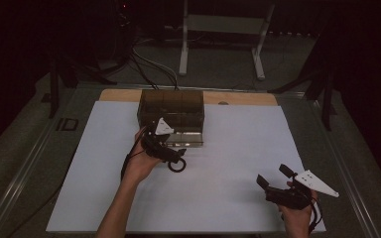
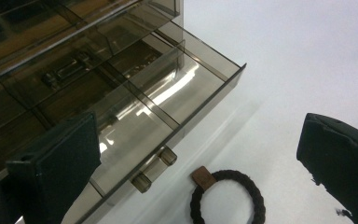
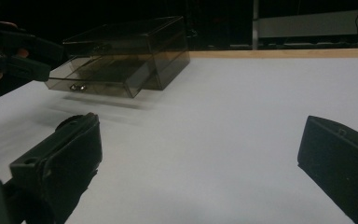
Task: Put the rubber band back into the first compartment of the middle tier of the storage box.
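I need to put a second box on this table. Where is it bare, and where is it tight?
Bare: the white sheet between the smoky drawer box and the right gripper, and left of the box. Tight: before the open drawer, where the hair tie and left gripper sit.

The room is dim, its far side almost black. A white sheet [image 1: 228, 163] covers most of a wooden tabletop [image 1: 238, 98], whose bare edge shows along the back. Grey floor [image 1: 218, 64] lies beyond, where dark cables [image 1: 146, 67] trail and a white metal frame [image 1: 223, 34] stands on two legs.
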A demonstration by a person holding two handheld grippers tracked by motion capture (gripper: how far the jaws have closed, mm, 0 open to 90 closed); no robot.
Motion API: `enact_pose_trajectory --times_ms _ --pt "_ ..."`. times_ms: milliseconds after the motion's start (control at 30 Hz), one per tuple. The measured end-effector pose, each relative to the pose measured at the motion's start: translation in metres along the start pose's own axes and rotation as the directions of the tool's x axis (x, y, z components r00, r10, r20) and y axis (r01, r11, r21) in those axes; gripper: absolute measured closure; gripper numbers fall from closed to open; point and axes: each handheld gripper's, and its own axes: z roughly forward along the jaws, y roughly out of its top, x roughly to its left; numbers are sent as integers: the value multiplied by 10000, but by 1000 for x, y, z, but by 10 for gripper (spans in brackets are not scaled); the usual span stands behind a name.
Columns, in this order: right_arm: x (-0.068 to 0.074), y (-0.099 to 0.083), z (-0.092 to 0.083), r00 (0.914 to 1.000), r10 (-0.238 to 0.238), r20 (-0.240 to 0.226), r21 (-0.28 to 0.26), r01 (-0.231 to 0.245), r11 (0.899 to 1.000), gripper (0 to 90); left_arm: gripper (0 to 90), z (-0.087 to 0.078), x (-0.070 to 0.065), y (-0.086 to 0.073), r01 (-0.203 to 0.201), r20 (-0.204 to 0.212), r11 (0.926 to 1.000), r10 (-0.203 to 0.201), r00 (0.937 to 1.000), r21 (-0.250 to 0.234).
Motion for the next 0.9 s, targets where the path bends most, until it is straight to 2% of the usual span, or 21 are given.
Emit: enact_pose_trajectory --times_ms 33,67,600,900 --pt "0 0 0 10000 21 4 12 -21 10000 0 9 -1 -2 -1 -59 -225 9999 57 9997 -95" --pt "0 0 0 10000 21 4 12 -21 10000 0 60 -1 -2 -1 -59 -225 9999 57 9997 -95" --pt "0 0 0 10000 15 -1 25 -15 10000 0 60 2 -6 -10 -29 -90 9995 32 10000 302" --pt "0 0 0 10000 43 16 19 -43 10000 0 65 6 -8 -19 115 86 9979 -121 9999 634"
